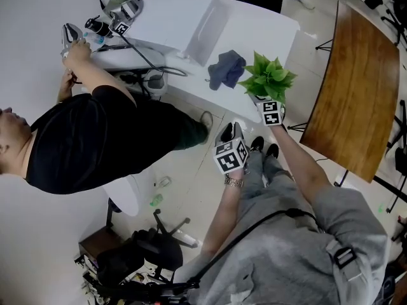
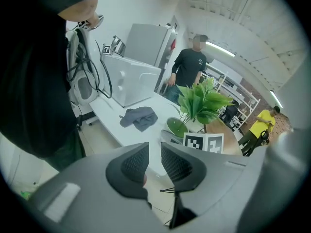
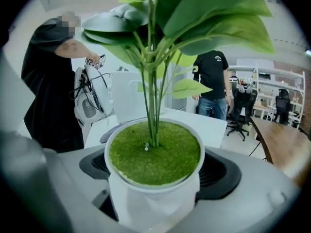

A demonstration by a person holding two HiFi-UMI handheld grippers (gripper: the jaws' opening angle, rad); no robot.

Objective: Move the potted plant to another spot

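The potted plant, green leaves in a small white pot, stands at the near edge of the white table. My right gripper reaches in from below with a jaw on either side of the pot. In the right gripper view the pot fills the gap of that gripper, and the dark pads sit against its sides. My left gripper hangs over the floor short of the table, its jaws a narrow gap apart and empty. From the left gripper view the plant is ahead to the right.
A grey cloth lies on the table left of the plant, with a white box behind it. A person in black works at the left. A wooden table stands to the right. A chair base and bottles litter the floor.
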